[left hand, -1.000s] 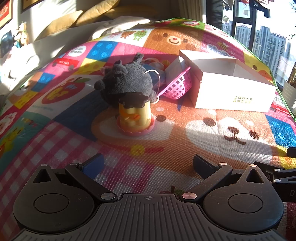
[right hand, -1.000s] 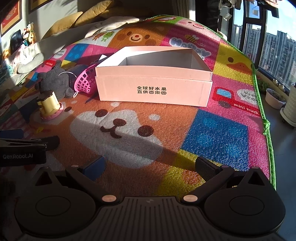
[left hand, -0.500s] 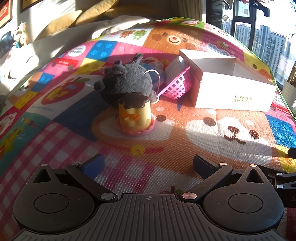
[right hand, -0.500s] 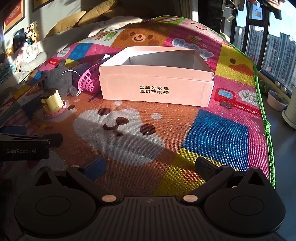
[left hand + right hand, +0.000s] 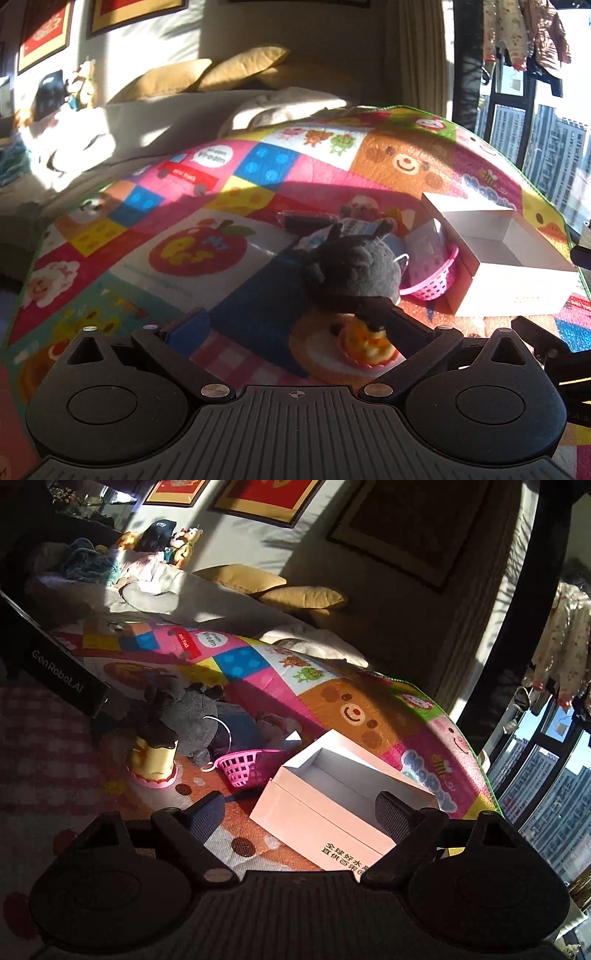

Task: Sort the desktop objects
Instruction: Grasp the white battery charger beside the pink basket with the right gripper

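**Sorting the toy pile on the play mat: nothing grabbed yet**

Both tools were empty here. The left hand-held gripper (image 5: 295, 325) had its jaws spread wide with nothing between them, and it hung just short of the small yellow cup-shaped toy with a dark lid on a pink base (image 5: 153, 760). The right hand-held gripper (image 5: 299, 812) was also wide, its jaws closing a bit, again on nothing; it was tilted hard over, near the front wall of the open white cardboard box (image 5: 325, 812).

My guess is the box was the drop-off, since it sat empty and open-topped right beside the pile, within easy reach of either side.

The clutter sat bunched on the colourful patchwork cartoon play mat (image 5: 184, 229): a dark grey plush animal (image 5: 354, 269) just behind the yellow toy, and a tipped pink plastic basket (image 5: 243, 764) between plush and box.

Hard to read: in the left view the yellow toy was half hidden by the gripper's finger, and whatever lay behind the plush was in shadow.
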A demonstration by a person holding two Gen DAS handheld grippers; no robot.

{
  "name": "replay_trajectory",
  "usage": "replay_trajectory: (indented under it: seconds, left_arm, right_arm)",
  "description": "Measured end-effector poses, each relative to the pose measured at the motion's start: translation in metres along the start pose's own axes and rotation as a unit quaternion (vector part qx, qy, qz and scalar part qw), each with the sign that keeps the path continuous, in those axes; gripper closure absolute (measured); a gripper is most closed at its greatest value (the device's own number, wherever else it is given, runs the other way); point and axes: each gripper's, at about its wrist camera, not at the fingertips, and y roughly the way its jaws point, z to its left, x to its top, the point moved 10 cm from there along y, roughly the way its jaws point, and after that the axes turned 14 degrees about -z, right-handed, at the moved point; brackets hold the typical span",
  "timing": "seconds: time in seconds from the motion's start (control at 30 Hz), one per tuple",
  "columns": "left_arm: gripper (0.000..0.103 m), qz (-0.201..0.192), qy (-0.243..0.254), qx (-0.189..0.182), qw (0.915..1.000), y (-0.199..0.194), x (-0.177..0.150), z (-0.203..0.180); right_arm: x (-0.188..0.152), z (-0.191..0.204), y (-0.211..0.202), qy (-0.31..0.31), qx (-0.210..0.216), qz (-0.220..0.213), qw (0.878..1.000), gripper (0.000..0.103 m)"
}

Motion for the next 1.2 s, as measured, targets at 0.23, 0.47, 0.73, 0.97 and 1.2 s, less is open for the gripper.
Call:
replay_trajectory:
  seconds: [0.23, 0.47, 0.73, 0.97, 1.2]
  left_arm:
    - [0.000, 0.027, -0.030, 0.003, 0.9992, -0.003, -0.012, 0.034]
    - [0.000, 0.043, -0.051, -0.028, 0.9974, 0.000, -0.028, 0.023]
    - [0.000, 0.047, -0.060, -0.036, 0.9965, 0.000, -0.033, 0.016]
    - [0.000, 0.045, -0.064, -0.043, 0.9960, 0.001, -0.032, 0.010]
    - [0.000, 0.047, -0.074, -0.051, 0.9949, 0.000, -0.033, 0.013]
  right_arm:
    - [0.006, 0.031, 0.091, -0.070, 0.011, 0.022, 0.997, 0.017]
    - [-0.007, 0.043, 0.117, -0.047, 0.048, 0.069, 0.995, 0.061]
    - [-0.013, 0.047, 0.072, -0.055, 0.078, 0.063, 0.993, 0.097]
    - [0.015, 0.015, 0.090, 0.038, 0.066, 0.069, 0.995, 0.075]
    - [0.005, 0.014, 0.163, 0.085, 0.087, 0.159, 0.980, 0.044]
